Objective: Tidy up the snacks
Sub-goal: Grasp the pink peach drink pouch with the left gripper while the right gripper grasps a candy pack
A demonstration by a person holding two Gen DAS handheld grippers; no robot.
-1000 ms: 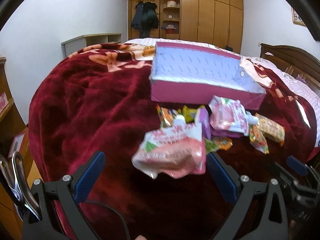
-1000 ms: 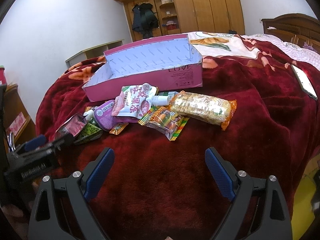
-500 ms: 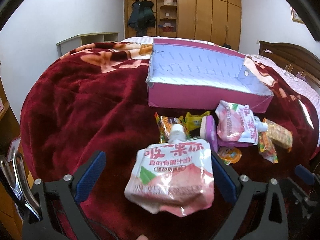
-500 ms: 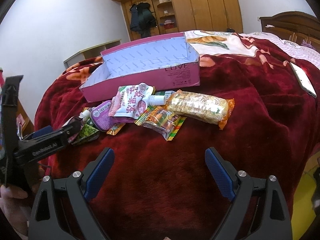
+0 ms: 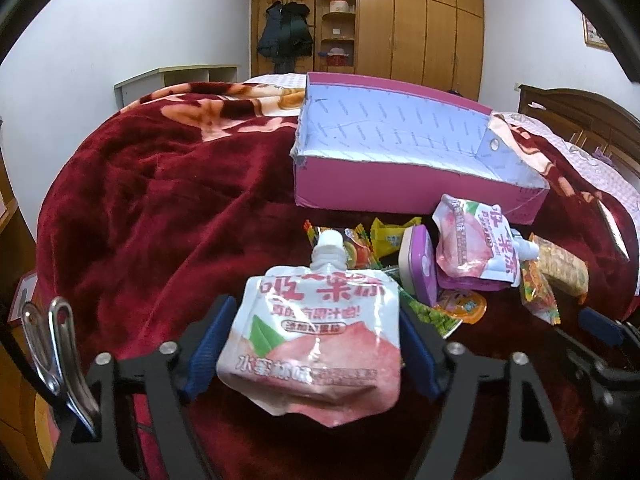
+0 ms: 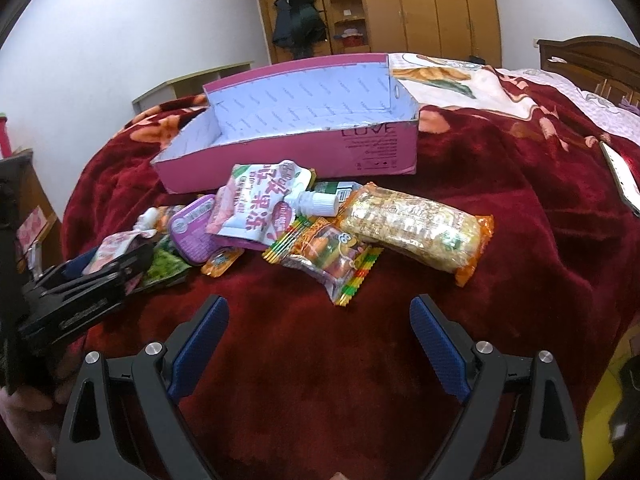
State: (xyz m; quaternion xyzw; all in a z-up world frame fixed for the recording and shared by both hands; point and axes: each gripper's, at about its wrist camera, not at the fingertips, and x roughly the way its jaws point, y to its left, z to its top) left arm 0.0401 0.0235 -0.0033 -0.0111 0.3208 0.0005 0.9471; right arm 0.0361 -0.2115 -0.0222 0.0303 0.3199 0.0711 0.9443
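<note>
A pink-and-white peach jelly pouch [image 5: 320,340] with a white cap lies on the red blanket between the blue pads of my left gripper [image 5: 316,340]. The jaws are closing and the pads meet its two side edges. In the right wrist view the left gripper [image 6: 80,280] is at the left end of the snack pile. Behind the pile stands the pink box [image 5: 400,196] [image 6: 320,152], nothing inside. My right gripper [image 6: 320,340] stands open over bare blanket, short of a candy bag [image 6: 332,256] and a noodle pack [image 6: 416,228].
The pile also holds a second jelly pouch [image 6: 256,204], a purple tin [image 6: 192,228] and small sweets. A phone [image 6: 620,172] lies at the blanket's right edge. The bed drops off at left, near low wooden furniture. A wardrobe stands behind.
The left gripper's jaws have narrowed from wide open onto the pouch, which now lies flat and square between them. The right gripper has hardly moved.
</note>
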